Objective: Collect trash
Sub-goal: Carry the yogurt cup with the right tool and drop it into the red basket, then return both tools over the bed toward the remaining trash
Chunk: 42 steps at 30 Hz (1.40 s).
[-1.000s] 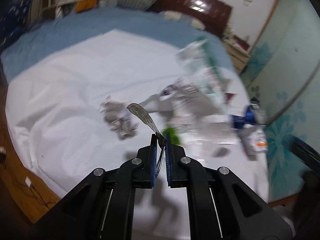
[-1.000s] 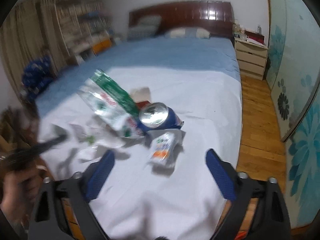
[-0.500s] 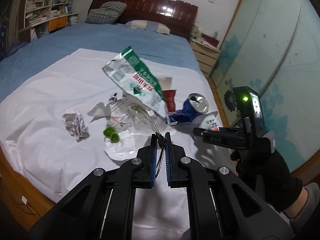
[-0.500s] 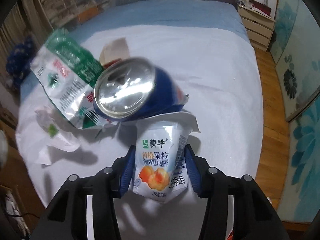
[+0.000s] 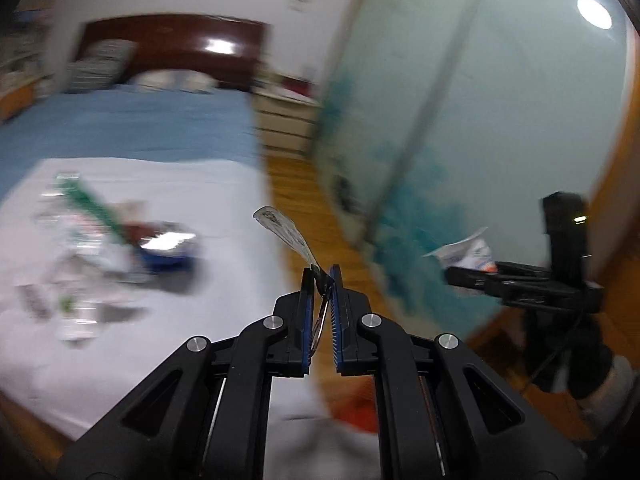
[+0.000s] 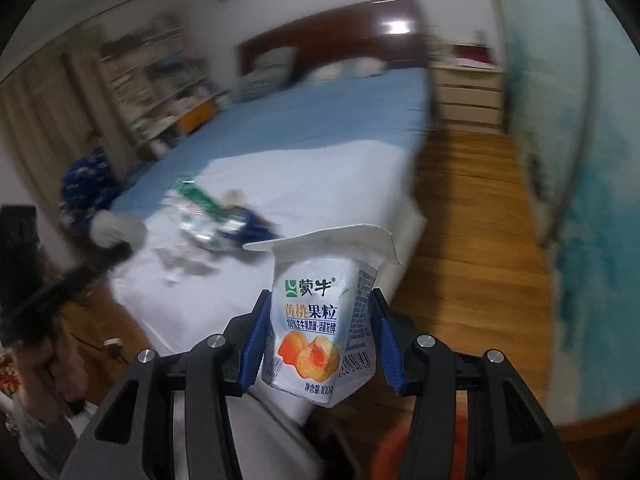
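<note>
Lifted clear of the bed since half a second ago, the white yogurt cup with a peach picture and peeled-back foil lid [image 6: 316, 330] now hangs over the bed's corner and the wooden floor, clenched between the blue-padded fingers [image 6: 253, 340] of the right gripper [image 6: 318, 340]. Its lid flap juts out flat above the jaws. In the left wrist view the same cup [image 5: 466, 252] shows at the tip of that black tool, in front of the teal-flowered sliding door [image 5: 460, 120].

Both views have swung away from the litter and are smeared by motion. The left gripper [image 5: 321, 276] is clamped nearly shut on a thin, clear crinkled plastic wrapper [image 5: 284, 232], which sticks up and leftward out of the jaws.

Further out, on the white sheet [image 5: 180, 184] spread over the blue bedding, the other litter lies together: a crushed blue drink can with a shiny silver top [image 5: 168, 248] touching a green-and-white snack bag [image 5: 88, 208], with pale scraps near them, too blurred to identify. From the right wrist the same bag [image 6: 196, 208] and can [image 6: 248, 228] sit well behind the held cup. An orange object [image 6: 400, 452] shows low between the gripper arms; what it is cannot be told.
</note>
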### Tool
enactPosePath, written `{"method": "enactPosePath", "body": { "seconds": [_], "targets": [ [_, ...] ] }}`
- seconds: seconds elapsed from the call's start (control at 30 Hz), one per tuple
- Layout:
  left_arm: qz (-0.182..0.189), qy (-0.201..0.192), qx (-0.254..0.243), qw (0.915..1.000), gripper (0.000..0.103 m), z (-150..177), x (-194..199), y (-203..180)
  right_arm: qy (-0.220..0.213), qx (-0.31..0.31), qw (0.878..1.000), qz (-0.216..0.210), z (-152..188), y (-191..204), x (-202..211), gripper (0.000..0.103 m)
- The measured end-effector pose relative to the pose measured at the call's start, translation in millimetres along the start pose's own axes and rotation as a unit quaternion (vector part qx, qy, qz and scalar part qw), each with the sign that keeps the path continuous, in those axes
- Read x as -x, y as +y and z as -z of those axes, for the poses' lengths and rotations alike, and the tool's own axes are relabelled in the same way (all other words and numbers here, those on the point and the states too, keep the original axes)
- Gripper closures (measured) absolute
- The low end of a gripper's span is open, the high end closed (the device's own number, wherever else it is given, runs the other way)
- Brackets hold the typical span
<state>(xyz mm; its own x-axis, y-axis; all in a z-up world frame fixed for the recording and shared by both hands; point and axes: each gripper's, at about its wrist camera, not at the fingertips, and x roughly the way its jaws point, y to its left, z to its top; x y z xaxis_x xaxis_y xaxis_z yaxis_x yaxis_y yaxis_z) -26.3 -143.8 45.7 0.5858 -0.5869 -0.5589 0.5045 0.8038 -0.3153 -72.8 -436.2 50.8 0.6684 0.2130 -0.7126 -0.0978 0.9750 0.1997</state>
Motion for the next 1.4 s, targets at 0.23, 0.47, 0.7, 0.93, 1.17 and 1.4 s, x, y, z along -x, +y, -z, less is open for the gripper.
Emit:
{"method": "enactPosePath", "body": {
  "seconds": [0.23,0.47,0.7,0.93,1.17,1.4],
  "targets": [
    [0.157,0.171,0.022,0.9724,0.096,56.1,-156.7,-118.3,0.149,-0.098,0.980,0.084,154.8,-141.1,-42.6,0.054],
    [0.125,0.330,0.007,0.9357,0.096,122.0,-271.4,-166.6,0.219,-0.170,0.958,0.079,239.7,-188.8,-93.1,0.053],
    [0.115,0.380,-0.016,0.9177,0.089,147.3,-287.5,-187.9,0.204,-0.176,0.957,0.107,254.4,-202.5,-77.8,0.024],
    [0.107,0.372,0.000,0.9222,0.023,142.0,-286.5,-188.5,0.178,-0.164,0.961,0.133,249.7,-204.7,-52.6,0.024],
    [0.092,0.284,0.001,0.9543,0.023,102.7,-245.3,-172.0,0.112,-0.169,0.970,0.131,207.5,-194.3,-20.9,0.024],
    [0.010,0.096,-0.010,0.9953,0.023,35.6,-127.0,-100.3,0.035,-0.098,0.990,0.100,127.8,-119.5,-13.5,0.024]
  ]
}}
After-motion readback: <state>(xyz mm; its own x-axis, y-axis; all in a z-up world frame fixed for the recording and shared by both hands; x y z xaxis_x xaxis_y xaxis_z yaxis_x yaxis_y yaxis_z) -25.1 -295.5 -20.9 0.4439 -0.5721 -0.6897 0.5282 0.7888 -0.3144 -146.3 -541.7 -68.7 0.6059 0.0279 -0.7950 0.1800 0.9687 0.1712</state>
